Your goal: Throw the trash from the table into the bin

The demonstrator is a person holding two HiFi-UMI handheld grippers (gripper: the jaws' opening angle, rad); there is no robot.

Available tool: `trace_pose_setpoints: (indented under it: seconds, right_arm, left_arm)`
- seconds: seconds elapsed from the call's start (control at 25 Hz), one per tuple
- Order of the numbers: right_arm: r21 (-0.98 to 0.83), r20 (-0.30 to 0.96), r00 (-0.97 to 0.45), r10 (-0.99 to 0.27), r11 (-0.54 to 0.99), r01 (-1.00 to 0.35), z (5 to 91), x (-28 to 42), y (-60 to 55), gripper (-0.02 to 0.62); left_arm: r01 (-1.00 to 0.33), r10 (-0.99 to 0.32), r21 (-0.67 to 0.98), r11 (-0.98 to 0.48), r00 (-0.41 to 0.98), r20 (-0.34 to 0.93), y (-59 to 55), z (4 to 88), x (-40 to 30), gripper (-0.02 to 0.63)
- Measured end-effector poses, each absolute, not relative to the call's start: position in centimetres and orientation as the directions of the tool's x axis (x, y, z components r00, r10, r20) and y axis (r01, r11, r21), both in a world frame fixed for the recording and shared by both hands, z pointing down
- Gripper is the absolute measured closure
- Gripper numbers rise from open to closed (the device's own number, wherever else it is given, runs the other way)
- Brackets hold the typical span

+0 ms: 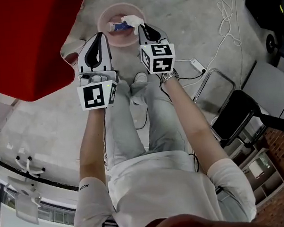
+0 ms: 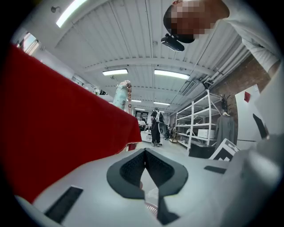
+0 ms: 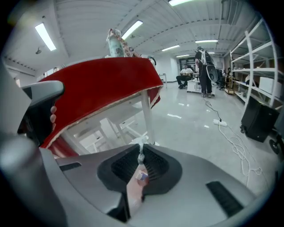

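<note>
Right tool: My right gripper (image 3: pixel 141 150) is squeezed shut on the trash (image 3: pixel 141 158).
Left tool: My left gripper (image 2: pixel 144 154) is pinched shut with nothing in it.
Where the trash is: It hangs just above the bin (image 1: pixel 102 18), over the bin's right side, close to the rim.
Where my left tool is: Just beside the bin, at its near left edge.
In the bin: Some other trash (image 1: pixel 118 26) already lies inside, blue and white.
What could go wrong: I think the trash could miss the bin. It is so near the rim that it may slide down outside if I let go here.
Another worry: It looks very light. It might stick to my pads or float off to the side of the bin.
How the trash looks: A white, crumpled paper bit, twisted thin where I pinch it. A tiny wrapper with blue and red sits under the twist.
</note>
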State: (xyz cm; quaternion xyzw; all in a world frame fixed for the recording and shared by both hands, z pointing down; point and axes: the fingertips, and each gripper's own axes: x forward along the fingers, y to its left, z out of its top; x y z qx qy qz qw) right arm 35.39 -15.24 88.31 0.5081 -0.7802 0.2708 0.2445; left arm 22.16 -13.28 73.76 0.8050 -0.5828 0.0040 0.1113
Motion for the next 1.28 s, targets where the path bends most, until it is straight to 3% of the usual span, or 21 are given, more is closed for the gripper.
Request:
trace_pose_setpoints:
  seconds: [0.28,0.36,0.4,0.6,0.88,1.04,1.28]
  right_arm:
    - [-0.175,0.708,-0.404,-0.579,0.411,-0.895,98.0,33.7,-15.9,0.562]
    - [-0.203,0.714,-0.424,-0.557,0.415,-0.887,99.2,33.4,-15.8,0.458]
    - [-0.211,0.716,-0.430,-0.551,0.416,-0.885,99.4,33.3,-15.6,0.442]
    - [-0.207,0.712,-0.431,-0.554,0.422,-0.883,97.5,32.9,-14.9,0.442]
    - [-0.220,0.688,-0.483,-0.542,0.479,-0.850,89.2,32.4,-14.4,0.445]
    - [-0.175,0.614,-0.474,-0.631,0.476,-0.862,80.0,33.4,-14.9,0.580]
    - [-0.105,0.478,-0.479,-0.736,0.493,-0.863,64.7,35.0,-15.7,0.586]
  left_arm:
    - [-0.938,-0.937,0.184,-0.293,0.321,0.142,-13.3,80.7,22.3,0.601]
    - [-0.937,-0.936,0.187,-0.295,0.323,0.142,-13.3,81.3,22.4,0.601]
    - [-0.936,-0.935,0.192,-0.295,0.324,0.143,-13.1,81.4,22.5,0.601]
    - [-0.931,-0.929,0.199,-0.306,0.337,0.151,-12.6,80.0,22.9,0.601]
    - [-0.931,-0.927,0.201,-0.305,0.339,0.162,-11.6,73.6,23.6,0.601]
    - [-0.932,-0.929,0.194,-0.306,0.337,0.152,-10.7,67.4,24.4,0.601]
    - [-0.944,-0.954,0.174,-0.280,0.293,0.058,-11.3,55.2,23.6,0.601]
